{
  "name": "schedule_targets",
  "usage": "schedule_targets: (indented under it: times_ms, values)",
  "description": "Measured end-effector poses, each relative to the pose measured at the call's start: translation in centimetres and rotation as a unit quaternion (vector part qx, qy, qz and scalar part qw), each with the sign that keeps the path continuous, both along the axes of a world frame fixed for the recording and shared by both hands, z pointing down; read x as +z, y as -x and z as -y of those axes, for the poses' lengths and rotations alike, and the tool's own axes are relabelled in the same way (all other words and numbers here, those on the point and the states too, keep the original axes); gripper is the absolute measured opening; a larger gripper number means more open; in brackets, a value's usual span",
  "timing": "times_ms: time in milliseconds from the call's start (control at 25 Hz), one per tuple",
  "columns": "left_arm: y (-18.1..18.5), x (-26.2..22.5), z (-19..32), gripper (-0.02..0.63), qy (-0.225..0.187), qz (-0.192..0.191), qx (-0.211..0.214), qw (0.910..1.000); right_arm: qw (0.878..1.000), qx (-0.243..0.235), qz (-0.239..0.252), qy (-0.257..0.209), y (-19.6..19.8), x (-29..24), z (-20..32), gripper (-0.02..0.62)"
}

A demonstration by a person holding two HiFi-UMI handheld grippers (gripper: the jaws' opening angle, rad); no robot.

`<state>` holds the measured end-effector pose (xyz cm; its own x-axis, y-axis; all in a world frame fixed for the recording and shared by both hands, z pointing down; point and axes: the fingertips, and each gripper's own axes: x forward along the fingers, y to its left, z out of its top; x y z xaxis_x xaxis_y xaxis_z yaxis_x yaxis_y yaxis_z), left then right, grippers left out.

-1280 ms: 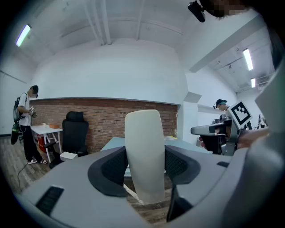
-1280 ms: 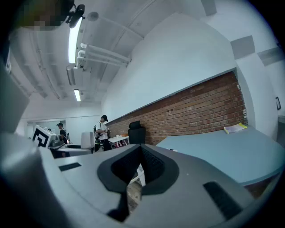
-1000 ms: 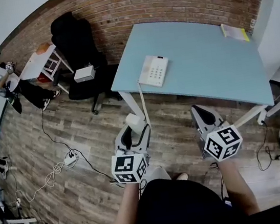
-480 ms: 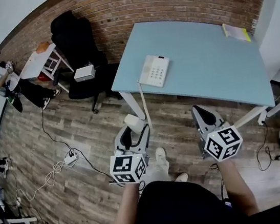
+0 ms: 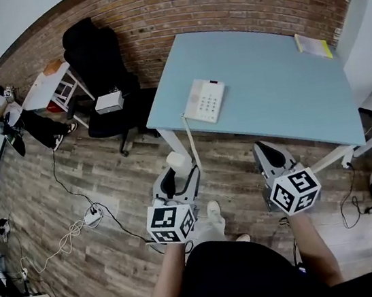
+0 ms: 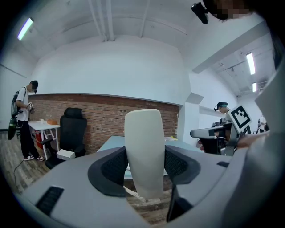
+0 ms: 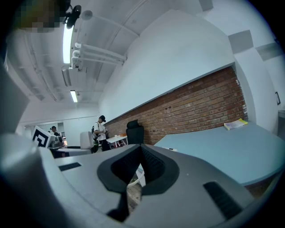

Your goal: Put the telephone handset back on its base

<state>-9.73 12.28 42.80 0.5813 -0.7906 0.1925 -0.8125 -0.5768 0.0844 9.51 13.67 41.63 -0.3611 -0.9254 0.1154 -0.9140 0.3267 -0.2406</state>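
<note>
A white telephone handset [image 6: 143, 151] stands upright between the jaws of my left gripper [image 5: 179, 171], which is shut on it. In the head view the handset [image 5: 178, 162] shows just in front of the table's near edge, over the wooden floor. Its coiled cord [image 5: 190, 137] runs up to the white telephone base [image 5: 205, 98] near the front left of the light blue table [image 5: 281, 90]. My right gripper [image 5: 271, 155] is held to the right of the left one, shut with nothing in it.
A black office chair [image 5: 98, 60] with a white box [image 5: 109, 101] on its seat stands left of the table. A yellow booklet [image 5: 312, 44] lies at the table's far right. Cables and a power strip [image 5: 91, 214] lie on the floor. A person [image 5: 3, 108] stands by a small white table.
Both grippers keep their places in the view. The table and phone base have shifted slightly, as the head view has moved a little.
</note>
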Motion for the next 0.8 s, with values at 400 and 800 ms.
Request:
schedule_targets:
  times_ms: [400, 800]
  values:
    - [-0.5, 0.0, 4.3, 0.25, 0.006, 0.003, 0.008, 1.0, 1.0, 0.008, 0.0, 0.013, -0.4, 0.5, 4.1, 0.012]
    - [-0.7, 0.4, 8.7, 0.25, 0.015, 0.001, 0.014, 0.9998, 1.0, 0.014, -0.006, 0.025, -0.7, 1.2, 8.1, 0.012]
